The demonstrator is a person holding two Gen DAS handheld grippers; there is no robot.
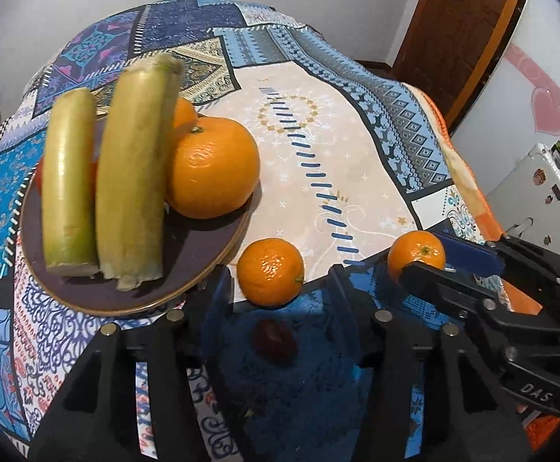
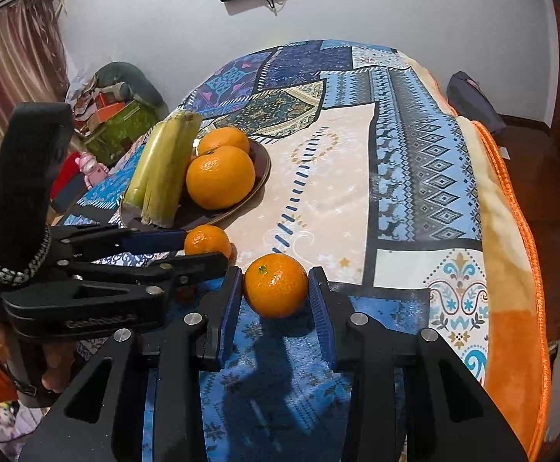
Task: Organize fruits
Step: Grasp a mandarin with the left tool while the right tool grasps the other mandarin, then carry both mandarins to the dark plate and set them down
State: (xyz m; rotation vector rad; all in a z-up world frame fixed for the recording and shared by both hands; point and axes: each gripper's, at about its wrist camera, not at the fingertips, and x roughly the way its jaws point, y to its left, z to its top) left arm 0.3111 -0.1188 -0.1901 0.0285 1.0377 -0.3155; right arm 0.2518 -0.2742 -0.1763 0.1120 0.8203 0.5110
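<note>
Right wrist: right tongs [image 2: 276,288] open around orange [image 2: 276,284] | left tongs [image 1: 280,288] open, empty

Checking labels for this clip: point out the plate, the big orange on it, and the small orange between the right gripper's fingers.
plate [image 1: 187,246], left wrist view, bare front part.
big orange [image 1: 212,167], left wrist view, middle.
small orange [image 2: 276,285], right wrist view, middle.

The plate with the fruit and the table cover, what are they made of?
The plate looks like glazed ceramic or maybe melamine: smooth, dark purple-brown, with a thin tan rim. Hard to say which. The table cover looks like a soft plush blanket: fuzzy printed surface, with a stitched orange edge hanging over the side.
</note>
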